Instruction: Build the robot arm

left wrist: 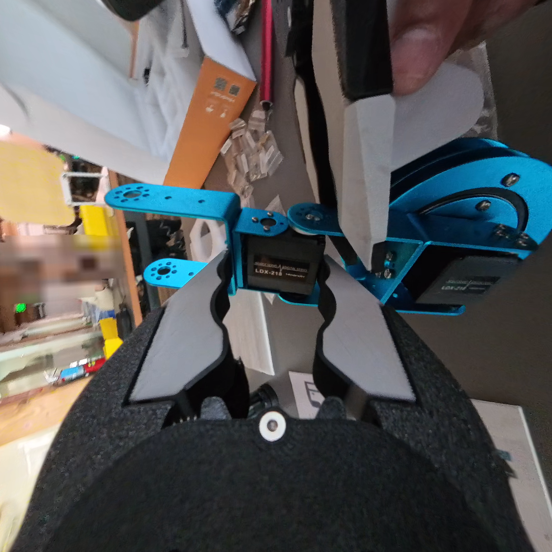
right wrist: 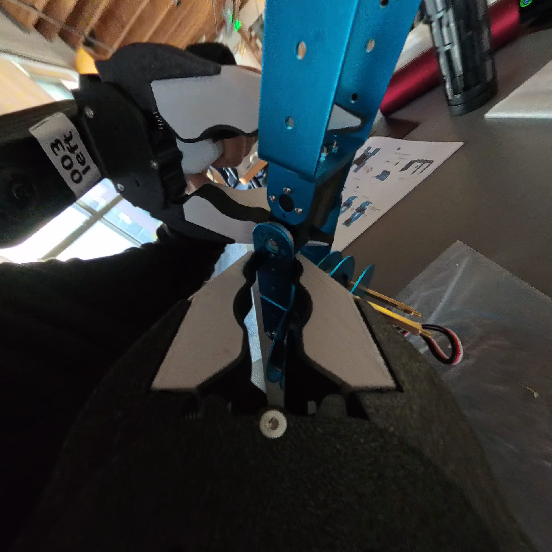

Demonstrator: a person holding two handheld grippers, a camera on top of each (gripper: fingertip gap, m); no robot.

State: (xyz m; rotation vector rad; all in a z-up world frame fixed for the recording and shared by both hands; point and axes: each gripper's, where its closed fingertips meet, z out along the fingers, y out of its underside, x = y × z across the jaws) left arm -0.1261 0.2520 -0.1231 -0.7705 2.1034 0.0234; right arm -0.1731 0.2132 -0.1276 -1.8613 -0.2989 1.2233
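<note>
A blue metal bracket assembly (left wrist: 466, 191) with two black servos hangs in the air between both grippers. My left gripper (left wrist: 274, 268) is shut on the middle black servo (left wrist: 280, 265), which sits in a blue U-bracket (left wrist: 179, 200). The right gripper's white fingers (left wrist: 367, 179) and a person's thumb (left wrist: 418, 50) show at the upper right. In the right wrist view, my right gripper (right wrist: 274, 263) is shut on a narrow blue bracket arm (right wrist: 273, 286) below the long blue bracket (right wrist: 313, 89). The left gripper's fingers (right wrist: 206, 98) clamp the assembly from the left.
An orange box (left wrist: 209, 119), several clear plastic connectors (left wrist: 254, 149) and a red tube (left wrist: 266, 50) lie behind. On the dark table (right wrist: 493, 194) are a printed sheet (right wrist: 388, 179), a clear plastic bag (right wrist: 484, 298), brass standoffs (right wrist: 388, 304) and a wire loop (right wrist: 445, 343).
</note>
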